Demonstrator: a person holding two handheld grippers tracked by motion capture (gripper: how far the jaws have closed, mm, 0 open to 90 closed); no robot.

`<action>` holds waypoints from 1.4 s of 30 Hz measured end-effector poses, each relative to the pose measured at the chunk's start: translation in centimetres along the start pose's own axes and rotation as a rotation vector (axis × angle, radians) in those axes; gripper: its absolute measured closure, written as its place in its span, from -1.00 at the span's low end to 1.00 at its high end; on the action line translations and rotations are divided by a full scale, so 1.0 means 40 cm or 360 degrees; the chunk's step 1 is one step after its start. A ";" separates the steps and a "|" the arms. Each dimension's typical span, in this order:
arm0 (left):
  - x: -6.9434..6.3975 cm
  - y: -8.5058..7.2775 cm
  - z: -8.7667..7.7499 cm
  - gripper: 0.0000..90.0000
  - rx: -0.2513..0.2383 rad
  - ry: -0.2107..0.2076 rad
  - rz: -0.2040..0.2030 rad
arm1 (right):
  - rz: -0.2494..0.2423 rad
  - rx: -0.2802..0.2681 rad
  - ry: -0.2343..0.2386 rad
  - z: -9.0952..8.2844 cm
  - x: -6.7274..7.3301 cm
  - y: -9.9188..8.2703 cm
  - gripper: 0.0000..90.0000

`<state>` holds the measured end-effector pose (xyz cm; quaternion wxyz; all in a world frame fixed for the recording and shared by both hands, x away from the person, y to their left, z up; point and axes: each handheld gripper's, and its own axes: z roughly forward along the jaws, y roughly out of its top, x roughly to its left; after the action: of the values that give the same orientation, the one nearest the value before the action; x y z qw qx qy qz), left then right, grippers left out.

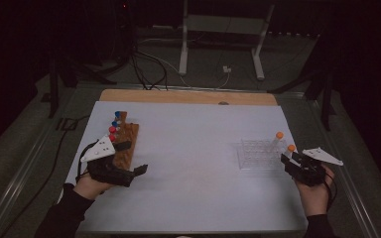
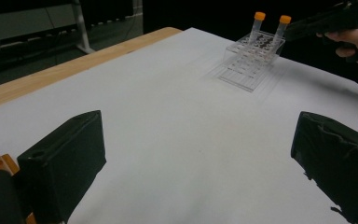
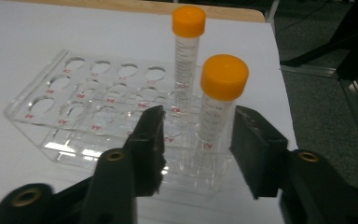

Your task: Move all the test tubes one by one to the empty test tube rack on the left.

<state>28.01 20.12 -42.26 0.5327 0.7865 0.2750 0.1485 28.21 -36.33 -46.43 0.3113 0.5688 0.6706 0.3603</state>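
Two tubes stand in the rack's right end.

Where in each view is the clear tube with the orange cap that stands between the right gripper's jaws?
High view: the nearer orange-capped clear tube stands far right, at the clear plastic rack's right end, by the right gripper.
Left gripper view: top right, the right-hand tube of the two.
Right gripper view: centre, the closer tube between the jaws, pads not touching.
Shared landmark: the rack.
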 end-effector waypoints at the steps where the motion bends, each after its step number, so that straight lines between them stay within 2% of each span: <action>1: 0.000 0.000 0.001 -0.91 0.0002 0.0001 0.0002 | 0.0004 0.0008 -0.0002 0.003 -0.001 0.000 0.24; 3: -0.001 0.000 0.001 -0.91 0.0003 -0.0002 0.0004 | -0.0003 0.0013 -0.0025 0.008 -0.003 0.000 0.32; 7: -0.001 0.001 -0.001 -0.91 0.0000 -0.0003 0.0004 | 0.0027 0.0012 -0.0020 0.017 -0.008 0.005 0.41; 15: 0.002 -0.001 0.000 -0.91 0.0004 0.0002 -0.0001 | 0.0014 0.0029 -0.0043 0.029 -0.010 0.009 0.63; 25: 0.001 -0.001 0.000 -0.91 0.0003 -0.0007 -0.0003 | -0.0016 0.0049 -0.0024 0.024 -0.010 0.019 0.66; 32: 0.001 -0.002 0.001 -0.91 0.0006 -0.0010 -0.0005 | -0.0006 0.0016 -0.0011 0.002 -0.013 0.035 0.66; 36: 0.000 -0.001 0.000 -0.91 0.0004 -0.0014 0.0000 | -0.0053 -0.0013 -0.0035 -0.017 -0.006 0.048 0.66; 42: -0.001 0.001 0.001 -0.91 0.0004 -0.0019 -0.0003 | -0.0072 -0.0074 -0.0040 -0.053 -0.003 0.071 0.66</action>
<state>28.01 20.08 -42.24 0.5337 0.7877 0.2727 0.1428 28.01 -36.45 -42.88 0.3408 0.5506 0.6708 0.3615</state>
